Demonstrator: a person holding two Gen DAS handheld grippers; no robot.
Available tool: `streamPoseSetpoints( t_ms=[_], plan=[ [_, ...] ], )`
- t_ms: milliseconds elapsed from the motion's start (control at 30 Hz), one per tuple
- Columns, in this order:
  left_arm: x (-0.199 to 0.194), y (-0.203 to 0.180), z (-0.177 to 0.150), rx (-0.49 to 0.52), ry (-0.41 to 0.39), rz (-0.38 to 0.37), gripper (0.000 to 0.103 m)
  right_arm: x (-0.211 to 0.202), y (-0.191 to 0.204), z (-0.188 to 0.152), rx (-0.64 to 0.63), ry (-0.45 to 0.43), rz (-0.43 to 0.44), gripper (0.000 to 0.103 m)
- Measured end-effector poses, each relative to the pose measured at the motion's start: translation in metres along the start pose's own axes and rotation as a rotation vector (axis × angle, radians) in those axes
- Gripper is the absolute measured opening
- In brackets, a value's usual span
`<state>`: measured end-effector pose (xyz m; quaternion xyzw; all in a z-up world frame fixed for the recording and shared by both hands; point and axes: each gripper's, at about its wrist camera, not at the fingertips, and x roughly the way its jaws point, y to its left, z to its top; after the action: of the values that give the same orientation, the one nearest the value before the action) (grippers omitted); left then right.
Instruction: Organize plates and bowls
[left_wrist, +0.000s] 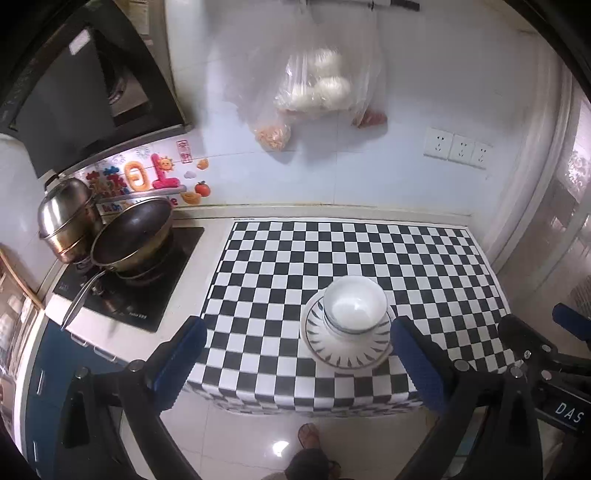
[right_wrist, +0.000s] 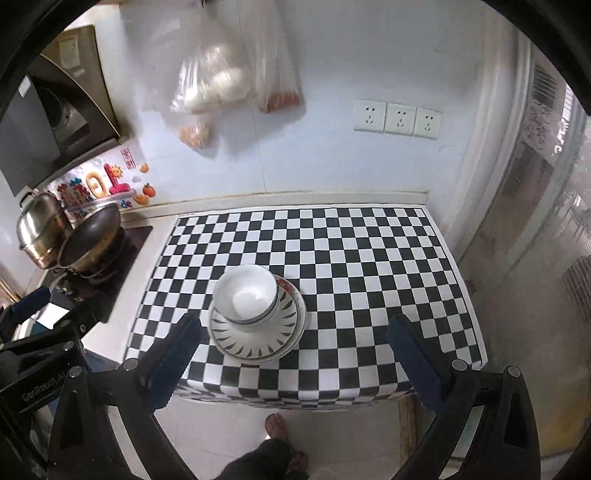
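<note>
Both grippers hang spread wide and empty off the near edge of the checkered mat (right_wrist: 369, 258), where the white bowl (right_wrist: 246, 295) sits stacked on patterned plates (right_wrist: 255, 338), nearer the left gripper (left_wrist: 299, 354) than the right gripper (right_wrist: 295, 350).

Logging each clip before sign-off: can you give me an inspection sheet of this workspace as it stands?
Surface: checkered mat covers the counter, hanging over its front edge.
Job's things: white bowl sits upright in a patterned plate; right view shows another plate with a red-marked rim beneath.
Clutter: nothing seen on the mat besides the stack.
Grippers: left gripper open, empty, held before the counter; right gripper the same.
Cables: nothing seen.
Surroundings: wok and steel pot on the stove at left; plastic bags hang on the wall; three wall sockets.
</note>
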<state>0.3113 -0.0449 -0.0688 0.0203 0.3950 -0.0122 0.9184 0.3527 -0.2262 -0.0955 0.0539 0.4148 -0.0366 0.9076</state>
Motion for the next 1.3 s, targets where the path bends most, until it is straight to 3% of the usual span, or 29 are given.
streamPoseSetpoints(
  t_ms=[167, 633, 1000, 1300],
  plan=[
    [-0.041, 0.003, -0.022, 0.0, -0.024, 0.036, 0.102, -0.044, -0.002, -0.019, -0.008, -0.032, 0.003, 0.103],
    [-0.126, 0.027, -0.08, 0.019, -0.084, 0.013, 0.102, -0.153, 0.007, -0.094, -0.005, -0.112, -0.03, 0.103],
    [-0.194, 0.062, -0.129, 0.061, -0.122, -0.033, 0.102, -0.233, 0.031, -0.164, 0.062, -0.161, -0.096, 0.103],
    [-0.237, 0.073, -0.155, 0.082, -0.146, -0.113, 0.102, -0.298, 0.046, -0.215, 0.08, -0.204, -0.161, 0.103]
  ],
)
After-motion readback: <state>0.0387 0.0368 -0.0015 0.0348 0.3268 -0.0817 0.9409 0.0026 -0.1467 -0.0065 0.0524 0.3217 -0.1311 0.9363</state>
